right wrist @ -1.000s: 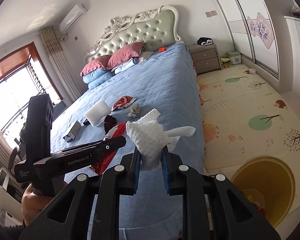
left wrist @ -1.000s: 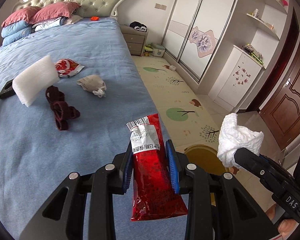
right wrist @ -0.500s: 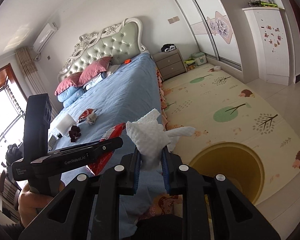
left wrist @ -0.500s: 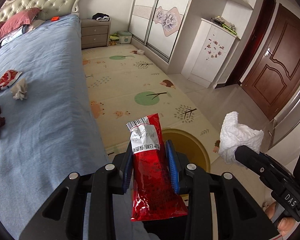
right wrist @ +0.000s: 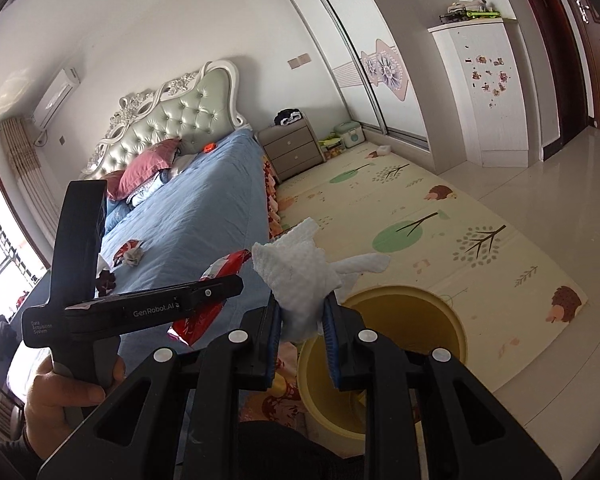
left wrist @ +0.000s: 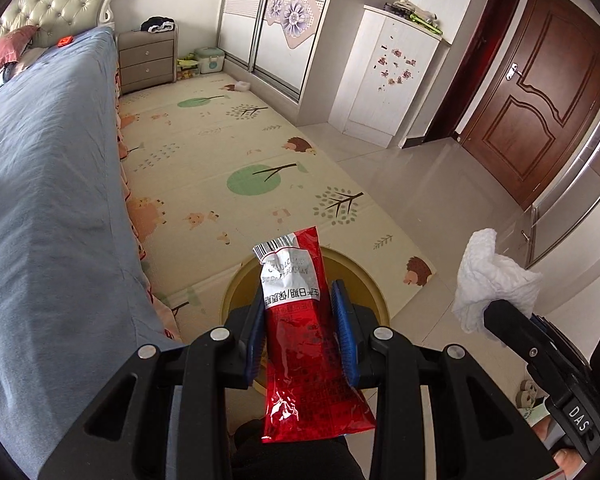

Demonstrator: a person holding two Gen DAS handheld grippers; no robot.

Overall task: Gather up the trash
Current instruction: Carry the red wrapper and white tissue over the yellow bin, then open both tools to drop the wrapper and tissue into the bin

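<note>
Over the yellow bin (left wrist: 374, 280), on the play mat (left wrist: 204, 152) beside the bed (left wrist: 40, 184): left gripper (left wrist: 300, 316) clamped on a red snack wrapper (left wrist: 304, 344). Wrapper upright between the blue pads (left wrist: 342, 320), white barcode end up, crumpled lower end hanging below the fingers. Bin rim visible on both sides of the wrapper, directly behind it in the left wrist view.

To the right in the same view: right gripper, seen from the side, carrying a crumpled white tissue (left wrist: 490, 280) above the tiled floor (left wrist: 440, 184), off the mat's corner.

In the right wrist view: right gripper (right wrist: 300, 320) closed on the white tissue (right wrist: 300, 276), wad bulging above the blue pads (right wrist: 330, 328), one loose tail pointing right. Yellow bin (right wrist: 452, 316) just below and to the right of the fingertips, mouth open, standing on the mat (right wrist: 440, 216) near the bed's (right wrist: 188, 216) foot corner. Left gripper (right wrist: 204, 300) crossing the left side of this view, handle held in the left hand (right wrist: 60, 396), red wrapper (right wrist: 216, 272) showing in part behind its finger.

On the blue bedcover, well apart from both grippers: another red wrapper (right wrist: 126, 249), a small grey crumpled item (right wrist: 133, 257) touching it, a dark red item (right wrist: 105, 281) nearer the left gripper handle. Nightstand (right wrist: 292, 152) at the head of the bed.
</note>
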